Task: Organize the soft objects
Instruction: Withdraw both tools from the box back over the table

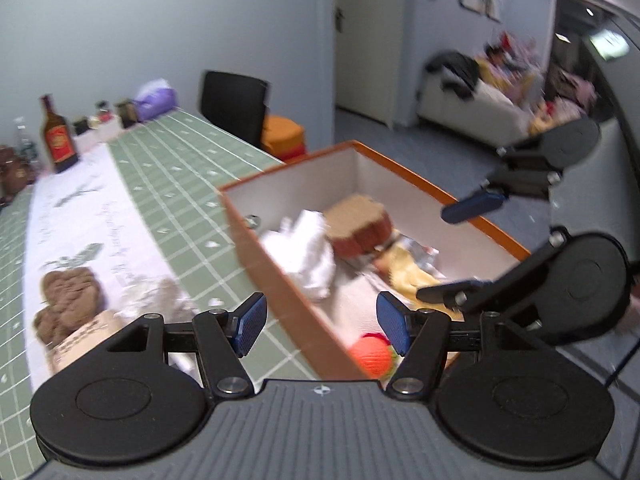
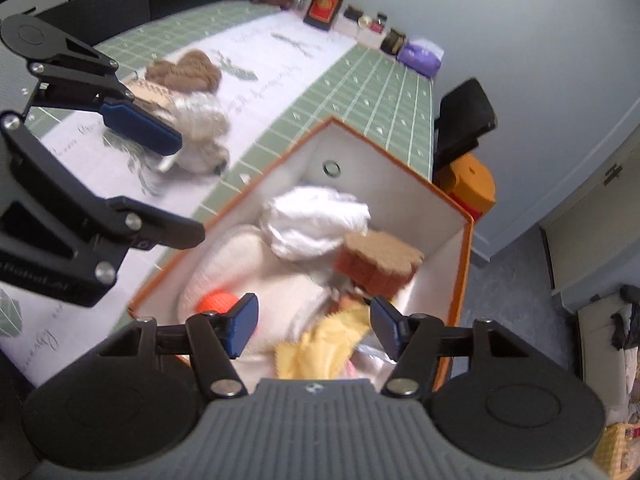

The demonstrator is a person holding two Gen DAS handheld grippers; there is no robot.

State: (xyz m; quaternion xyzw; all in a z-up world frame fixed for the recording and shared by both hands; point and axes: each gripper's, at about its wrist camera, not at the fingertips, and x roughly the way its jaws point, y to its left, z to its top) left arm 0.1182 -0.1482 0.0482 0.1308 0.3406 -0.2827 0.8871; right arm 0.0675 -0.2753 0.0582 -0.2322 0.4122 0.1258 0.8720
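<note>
An orange box (image 1: pixel 280 276) (image 2: pixel 460 280) with white inner walls stands on the table's corner. In it lie a white cloth (image 1: pixel 304 252) (image 2: pixel 316 224), a brown flower-shaped cushion (image 1: pixel 356 224) (image 2: pixel 376 260), a yellow cloth (image 1: pixel 408 272) (image 2: pixel 324 344) and an orange knitted ball (image 1: pixel 370 356) (image 2: pixel 218 302). Beside the box, on the table, rest a brown plush (image 1: pixel 70 300) (image 2: pixel 186 72) and a pale fluffy toy (image 2: pixel 200 128). My left gripper (image 1: pixel 322 326) (image 2: pixel 168 184) hangs open over the box's near wall, holding nothing. Open above the yellow cloth, my right gripper (image 2: pixel 314 330) (image 1: pixel 452 248) does not press it.
The table has a green checked cloth with a white runner (image 1: pixel 180 184). At its far end stand a dark bottle (image 1: pixel 58 140) (image 2: pixel 324 0), small jars and a purple bag (image 1: pixel 156 98). A black chair (image 1: pixel 234 108), an orange stool (image 1: pixel 284 136) and a cluttered sofa (image 1: pixel 480 100) lie beyond.
</note>
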